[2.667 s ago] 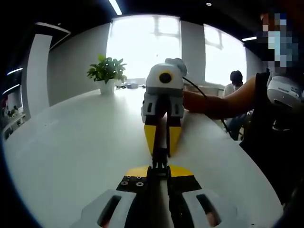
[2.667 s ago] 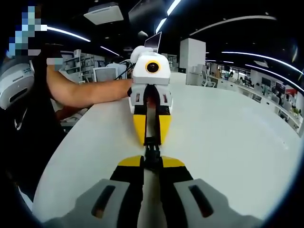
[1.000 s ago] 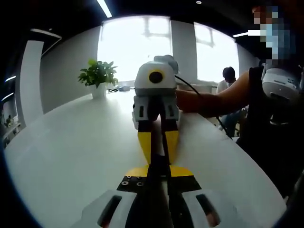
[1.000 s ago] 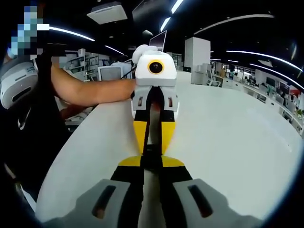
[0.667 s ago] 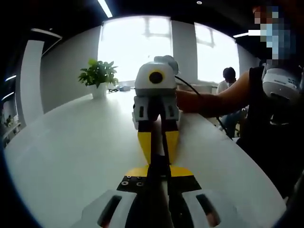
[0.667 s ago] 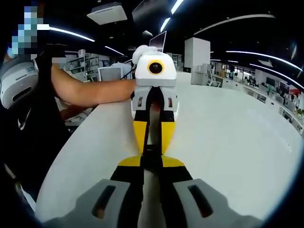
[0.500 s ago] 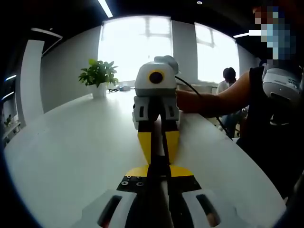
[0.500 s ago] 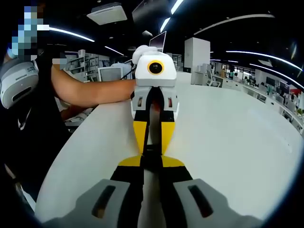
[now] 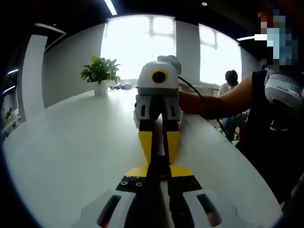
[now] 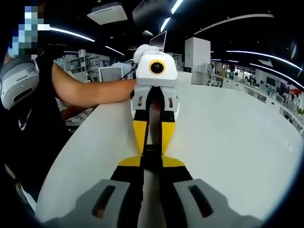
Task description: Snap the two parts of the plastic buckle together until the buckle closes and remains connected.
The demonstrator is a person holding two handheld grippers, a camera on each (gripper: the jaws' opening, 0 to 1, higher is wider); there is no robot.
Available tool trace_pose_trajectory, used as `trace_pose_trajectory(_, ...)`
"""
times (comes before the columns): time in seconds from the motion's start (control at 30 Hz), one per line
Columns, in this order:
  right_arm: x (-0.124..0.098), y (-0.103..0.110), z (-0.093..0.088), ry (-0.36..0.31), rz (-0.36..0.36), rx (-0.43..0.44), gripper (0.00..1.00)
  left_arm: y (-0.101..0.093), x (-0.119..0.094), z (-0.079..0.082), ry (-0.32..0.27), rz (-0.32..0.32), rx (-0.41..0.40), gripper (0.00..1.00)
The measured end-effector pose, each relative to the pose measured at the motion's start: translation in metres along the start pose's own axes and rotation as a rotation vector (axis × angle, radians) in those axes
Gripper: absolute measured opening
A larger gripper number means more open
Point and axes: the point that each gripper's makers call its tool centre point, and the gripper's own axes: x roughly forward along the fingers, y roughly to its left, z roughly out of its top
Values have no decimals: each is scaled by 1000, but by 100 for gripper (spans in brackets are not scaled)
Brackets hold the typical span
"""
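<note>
A: Where is the buckle (image 9: 158,164)?
B: Above the white tabletop (image 9: 71,142), between the two hand-held grippers, which meet nose to nose. In the left gripper view the left hand-held gripper (image 9: 158,172) has its black-and-yellow jaws drawn narrow on the near end of the dark buckle.

A: And the other one?
B: The right hand-held gripper (image 10: 152,161) is the same in its own view: jaws pinched close on the buckle (image 10: 151,153), with the left hand-held gripper (image 10: 153,140) facing it from the far side of the buckle, its yellow jaws also narrow on it.

A: Are the two halves joined?
B: Cannot tell; the jaws cover the join.

A: Anything else near the buckle?
B: A potted plant (image 9: 100,75) stands well beyond it on the tabletop, and a person's forearm (image 10: 90,91) reaches in behind the left hand-held gripper.
</note>
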Motion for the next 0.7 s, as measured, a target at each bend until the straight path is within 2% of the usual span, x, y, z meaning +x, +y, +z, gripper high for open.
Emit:
trace_pose_trajectory(0.43, 0, -1, 0, -6, -3, 5, 10, 1, -2, 0, 8, 9, 1, 13)
trace_pose_trajectory(0.53, 0, -2, 1, -8, -7, 4, 10, 1, -3, 2, -3, 7, -9, 19)
trace_pose_trajectory(0.7, -2, -3, 3, -17, -16, 3, 10, 3, -4, 4, -22, 14, -41, 44)
